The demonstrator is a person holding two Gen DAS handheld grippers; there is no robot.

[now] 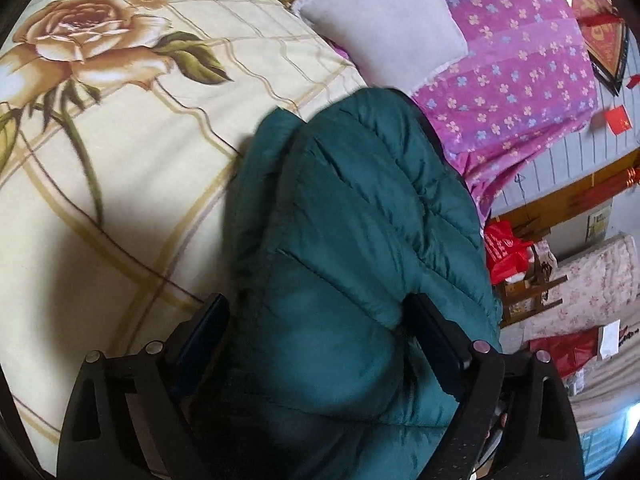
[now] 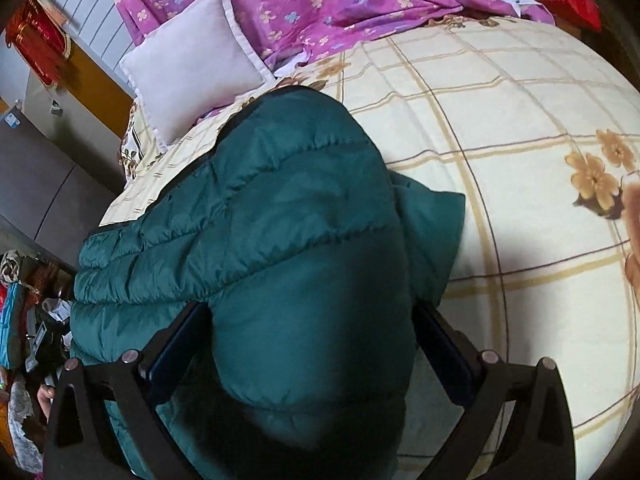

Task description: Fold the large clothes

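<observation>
Left gripper (image 1: 316, 320) jaws spread wide, straddling teal quilted puffer jacket (image 1: 352, 216), pads seemingly not pressing; right gripper (image 2: 310, 332) likewise wide astride it, grip uncertain; jacket lies doubled into compact bundle on cream floral checked bedsheet (image 1: 132, 184), judged mostly folded, final tidy left; grey square pillow (image 1: 384, 28) at 12 o'clock beyond.

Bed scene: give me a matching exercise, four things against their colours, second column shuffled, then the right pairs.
Things:
1. puffer jacket
2. pillow
3. flowered quilt
4. bedsheet

Colours:
A. purple-pink with small flowers
B. cream with tan checks and roses
C. dark teal
D. pale grey-white

Pairs: 1-C, 2-D, 3-A, 4-B
</observation>
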